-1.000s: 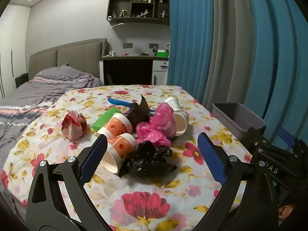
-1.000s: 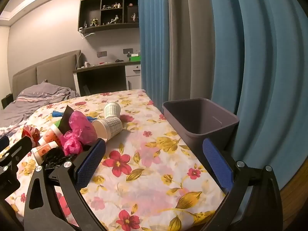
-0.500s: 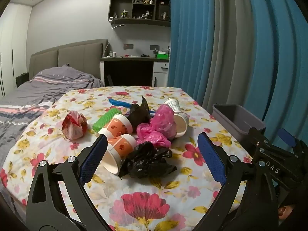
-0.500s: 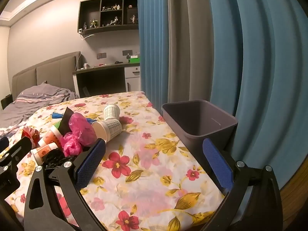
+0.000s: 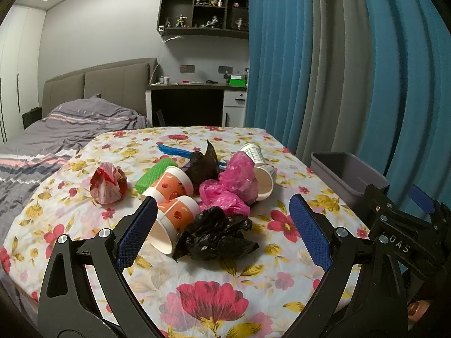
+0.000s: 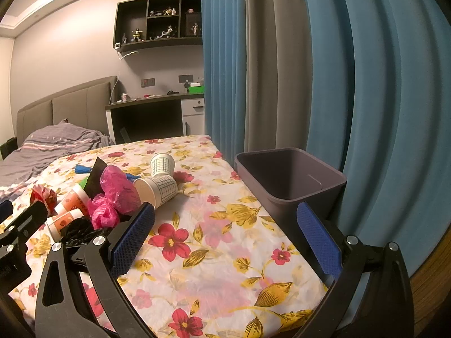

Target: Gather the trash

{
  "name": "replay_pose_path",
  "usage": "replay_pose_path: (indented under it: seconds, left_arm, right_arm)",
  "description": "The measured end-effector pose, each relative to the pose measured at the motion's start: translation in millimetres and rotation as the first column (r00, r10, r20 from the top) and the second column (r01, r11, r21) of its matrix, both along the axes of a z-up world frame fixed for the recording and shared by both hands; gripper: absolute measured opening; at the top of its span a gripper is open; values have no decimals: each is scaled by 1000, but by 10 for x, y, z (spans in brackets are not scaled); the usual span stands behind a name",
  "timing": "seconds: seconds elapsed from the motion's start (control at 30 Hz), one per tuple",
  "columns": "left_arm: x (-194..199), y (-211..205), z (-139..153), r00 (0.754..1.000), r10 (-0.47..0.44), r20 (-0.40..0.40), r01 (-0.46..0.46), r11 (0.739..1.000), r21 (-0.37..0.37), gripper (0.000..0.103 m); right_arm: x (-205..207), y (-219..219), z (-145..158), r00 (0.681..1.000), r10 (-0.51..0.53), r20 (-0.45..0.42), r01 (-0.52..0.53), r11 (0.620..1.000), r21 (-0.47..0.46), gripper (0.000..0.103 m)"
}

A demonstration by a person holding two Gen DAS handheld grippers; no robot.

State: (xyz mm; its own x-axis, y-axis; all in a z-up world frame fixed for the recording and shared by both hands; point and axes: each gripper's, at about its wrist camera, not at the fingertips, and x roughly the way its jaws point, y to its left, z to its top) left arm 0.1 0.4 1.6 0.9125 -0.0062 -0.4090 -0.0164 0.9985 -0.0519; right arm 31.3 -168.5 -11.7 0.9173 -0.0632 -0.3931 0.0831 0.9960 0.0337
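A pile of trash lies on the flowered tablecloth (image 5: 214, 295): a crumpled black bag (image 5: 217, 235), two orange paper cups (image 5: 174, 217), pink bags (image 5: 234, 183), white checked cups (image 6: 159, 187), a green piece (image 5: 153, 176), a blue strip (image 5: 174, 149) and a red-white wad (image 5: 108, 183). A grey bin (image 6: 290, 180) stands at the table's right edge. My left gripper (image 5: 222, 225) is open and empty, just short of the black bag. My right gripper (image 6: 225, 233) is open and empty over the cloth, left of the bin.
Blue and grey curtains (image 6: 310, 70) hang close behind the bin. A bed (image 5: 56, 132) lies to the left. A desk (image 5: 194, 98) and wall shelves (image 5: 203, 14) stand at the back. The right gripper's body shows in the left wrist view (image 5: 403, 233).
Both views have shifted slightly, with the table sitting a little lower in frame. Both grippers stay open and nothing on the table has moved.
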Motion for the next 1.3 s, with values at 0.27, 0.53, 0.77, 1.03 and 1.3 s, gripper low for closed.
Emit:
replay_pose_path:
  seconds: [0.27,0.53,0.77,1.03,1.3]
  left_arm:
    - [2,-11,-7,1000,0,2,0,1000,-1,93]
    - [1,-17,-7,1000,0,4,0,1000,0,93]
    - [21,-48,-22,1000,-6,4,6,1000,2,93]
    - [15,-40,-20,1000,-6,6,6,1000,-1,93]
    - [30,-55,-34,1000,-9,9,9,1000,-3,93]
  right_arm:
    - [0,3,0,1000,0,2,0,1000,-2,98]
    - [-1,1,0,1000,0,3,0,1000,-3,98]
    - [-3,8,-2,1000,0,5,0,1000,-5,98]
    - [-1,9,-4,1000,-1,5,1,1000,-5,98]
    - [-1,5,-8,1000,0,7,0,1000,-7,98]
